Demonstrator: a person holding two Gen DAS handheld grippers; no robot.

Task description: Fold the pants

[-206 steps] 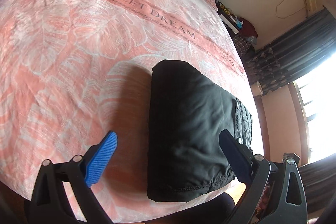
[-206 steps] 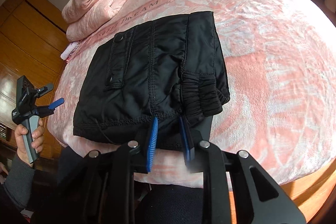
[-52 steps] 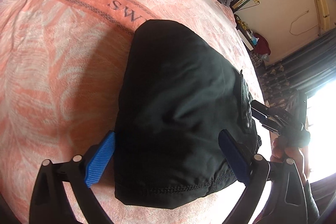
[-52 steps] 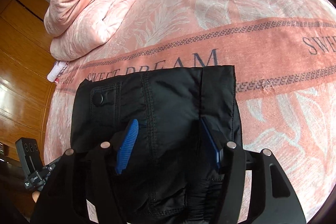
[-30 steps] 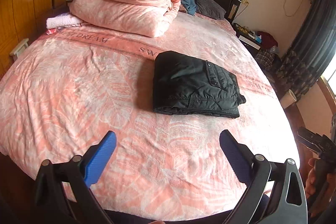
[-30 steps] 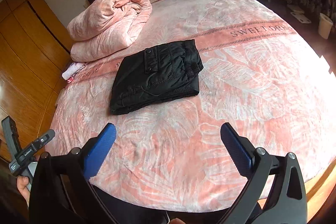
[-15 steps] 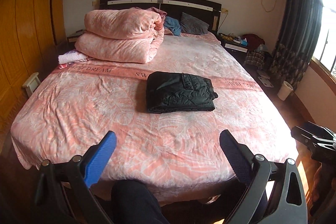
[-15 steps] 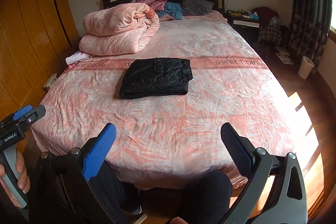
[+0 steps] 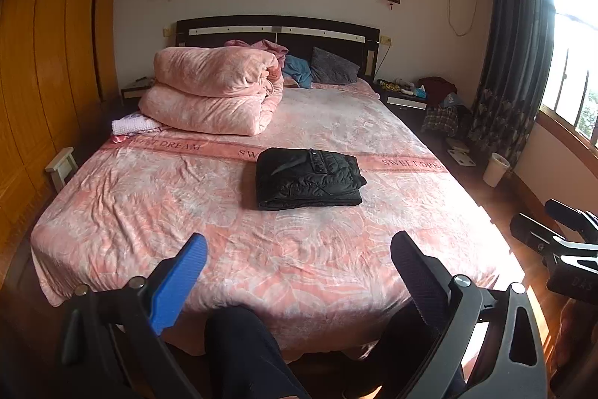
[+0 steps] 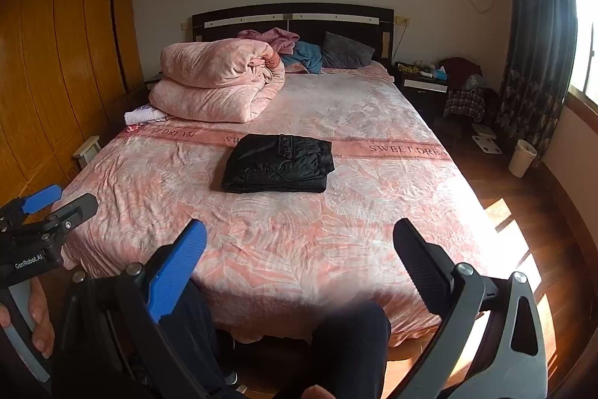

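Observation:
The black pants (image 9: 308,178) lie folded into a compact rectangle in the middle of the pink bed (image 9: 149,197), beside the "SWEET DREAM" stripe; they also show in the right wrist view (image 10: 278,163). My left gripper (image 9: 299,264) is open and empty, held back past the foot of the bed, far from the pants. My right gripper (image 10: 299,257) is open and empty too, also behind the foot of the bed. The left gripper also shows at the left edge of the right wrist view (image 10: 56,202).
A rolled pink duvet (image 9: 213,94) lies at the bed's far left, with pillows and clothes by the headboard (image 9: 276,32). A wooden wardrobe (image 9: 45,62) lines the left wall. A nightstand (image 9: 405,98), clothes and a white bin (image 9: 495,169) stand on the right. My legs (image 9: 246,354) are below.
Both grippers have let go of the pants and pulled back from the bed to beyond its foot. The folded pants have stayed where they lie.

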